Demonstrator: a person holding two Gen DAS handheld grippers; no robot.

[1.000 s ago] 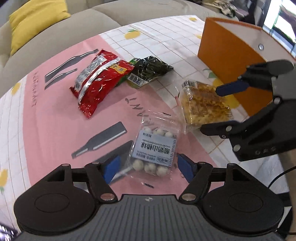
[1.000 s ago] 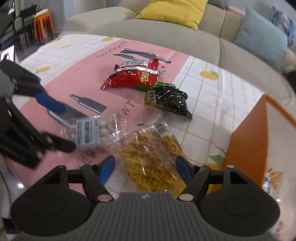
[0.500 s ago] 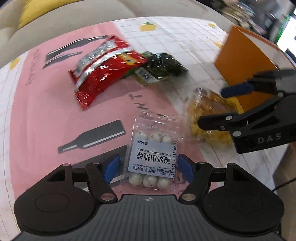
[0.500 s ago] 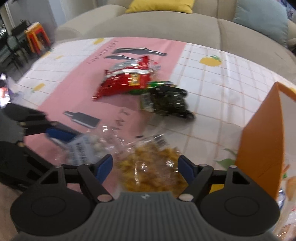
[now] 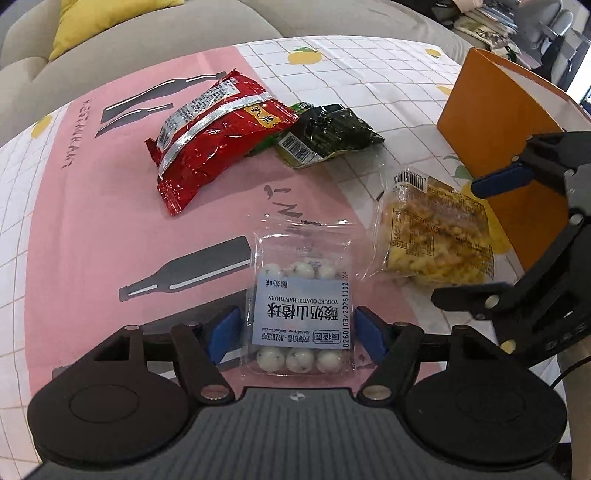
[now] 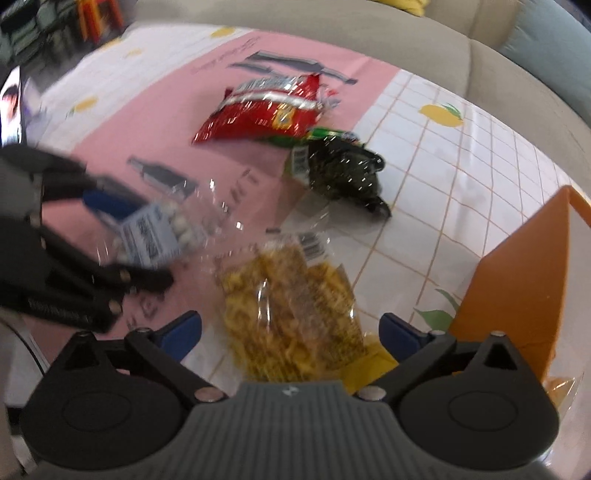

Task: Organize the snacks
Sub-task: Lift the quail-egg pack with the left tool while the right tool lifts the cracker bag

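A clear pack of white yogurt-coated balls (image 5: 301, 314) lies flat on the pink cloth between the blue pads of my left gripper (image 5: 297, 332). The pads flank its edges without squeezing it. To its right, a clear bag of yellow crunchy snacks (image 6: 291, 306) lies between the fingers of my right gripper (image 6: 290, 332), whose jaws are opening wide and stand clear of it. The right gripper (image 5: 458, 240) hangs over that yellow bag (image 5: 436, 236). Farther back lie a red foil bag (image 5: 218, 136) and a dark green seaweed pack (image 5: 328, 136), touching each other.
An orange open-topped box (image 5: 491, 122) stands at the right, close behind the yellow bag. The pink and white checked tablecloth (image 5: 92, 221) covers the table. A beige sofa (image 5: 155, 40) with a yellow cushion (image 5: 110, 22) runs along the far edge.
My right gripper's jaws have spread much wider around the yellow bag. The left gripper has rolled a little and come nearer the ball pack, which now sits squarely between its pads.
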